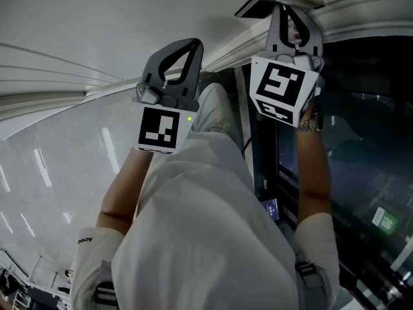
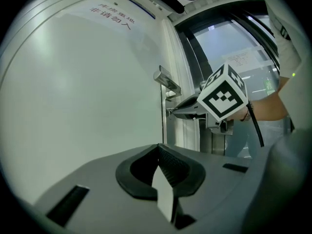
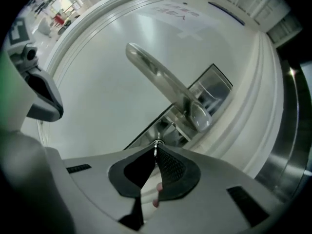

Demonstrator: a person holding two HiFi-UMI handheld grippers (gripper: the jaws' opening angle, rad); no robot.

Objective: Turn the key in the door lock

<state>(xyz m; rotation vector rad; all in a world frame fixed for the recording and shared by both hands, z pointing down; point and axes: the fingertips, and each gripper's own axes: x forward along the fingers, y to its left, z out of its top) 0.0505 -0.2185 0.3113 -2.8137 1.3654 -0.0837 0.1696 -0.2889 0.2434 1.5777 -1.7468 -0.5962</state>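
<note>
White door carries a steel handle beside dark glass.

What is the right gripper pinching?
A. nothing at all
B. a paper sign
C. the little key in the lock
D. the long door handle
C: in the right gripper view, the right gripper has its jaws closed on the small metal key at the lock, while the door handle sticks out untouched beyond it.
</note>
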